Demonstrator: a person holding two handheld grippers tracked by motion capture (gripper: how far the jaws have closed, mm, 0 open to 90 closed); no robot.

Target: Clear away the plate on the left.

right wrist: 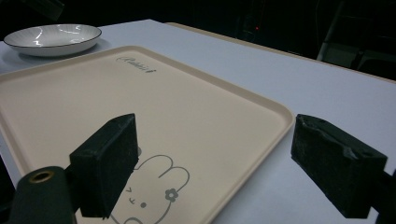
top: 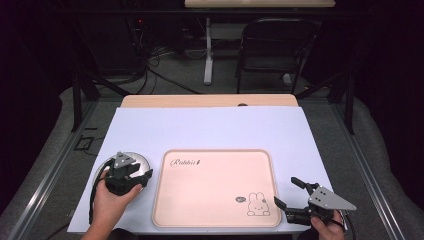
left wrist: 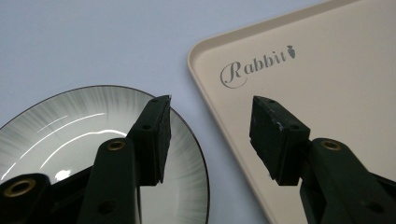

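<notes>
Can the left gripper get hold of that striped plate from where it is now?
Probably yes. The left gripper hangs right over the plate with its jaws open and nothing between them; one jaw is above the plate's near rim, the other above the tray. Nothing lies in the way.

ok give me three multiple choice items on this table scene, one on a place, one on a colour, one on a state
1. Where does the round white plate with a dark rim lie?
A. left of the beige rabbit-print tray
B. on the tray
C. right of the tray

2. What colour is the cloth under the tray?
A. red
B. pale blue-white
C. green

3. How do the jaws of the right gripper stand?
A. shut on the plate
B. shut on the tray's rim
C. open, holding nothing

Answers: 1 A, the high view shows the plate beside the tray's left edge. 2 B, the cloth reads pale blue-white. 3 C, the right gripper view shows both pads apart with nothing between them.
</notes>
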